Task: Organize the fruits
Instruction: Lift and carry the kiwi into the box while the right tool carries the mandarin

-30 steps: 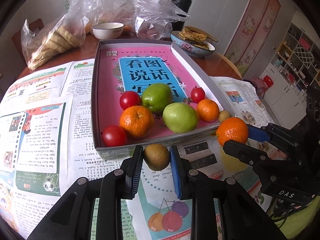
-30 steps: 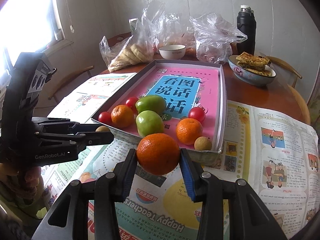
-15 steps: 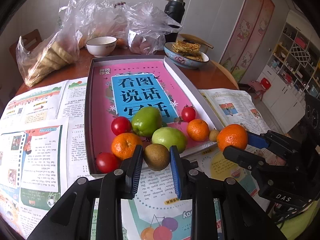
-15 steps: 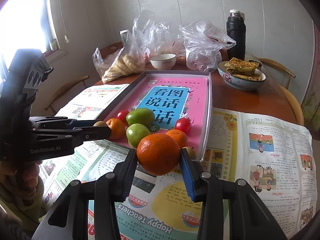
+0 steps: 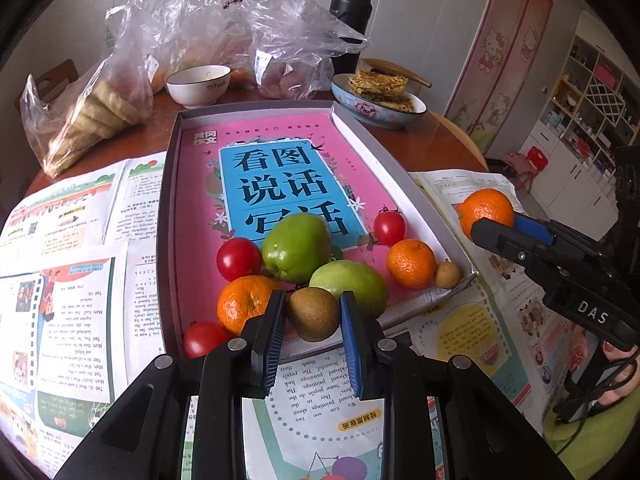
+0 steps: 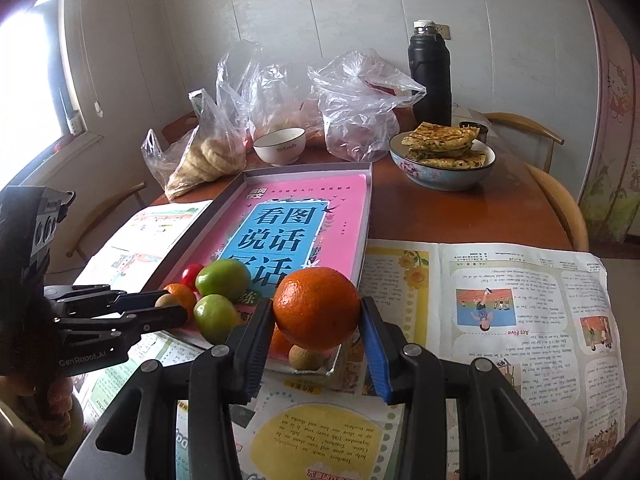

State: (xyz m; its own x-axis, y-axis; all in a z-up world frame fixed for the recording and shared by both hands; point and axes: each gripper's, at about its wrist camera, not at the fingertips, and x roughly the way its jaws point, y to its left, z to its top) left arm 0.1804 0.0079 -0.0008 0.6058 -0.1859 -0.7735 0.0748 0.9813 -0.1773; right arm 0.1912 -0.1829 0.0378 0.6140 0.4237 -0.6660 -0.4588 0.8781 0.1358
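Observation:
A shallow grey box tray (image 5: 168,216) with a pink book inside holds two green fruits (image 5: 296,246), two oranges (image 5: 410,264), three red tomatoes (image 5: 238,258) and a small brown fruit (image 5: 447,275) at its near end. My left gripper (image 5: 313,316) is shut on a brown kiwi (image 5: 313,314), held over the tray's near edge. My right gripper (image 6: 316,314) is shut on a large orange (image 6: 316,308), held above the tray's near right corner (image 6: 332,368). It also shows in the left wrist view (image 5: 494,220).
Newspapers (image 6: 520,312) cover the near table. Behind the tray stand a white bowl (image 5: 198,86), plastic bags of food (image 5: 92,116), a blue bowl of flatbread (image 5: 380,98) and a black flask (image 5: 350,20). Wooden chairs (image 6: 556,200) stand at the right.
Both grippers have risen and moved forward toward the tray with their fruit held. The kiwi is now over the tray's near edge and the orange over its near right corner.

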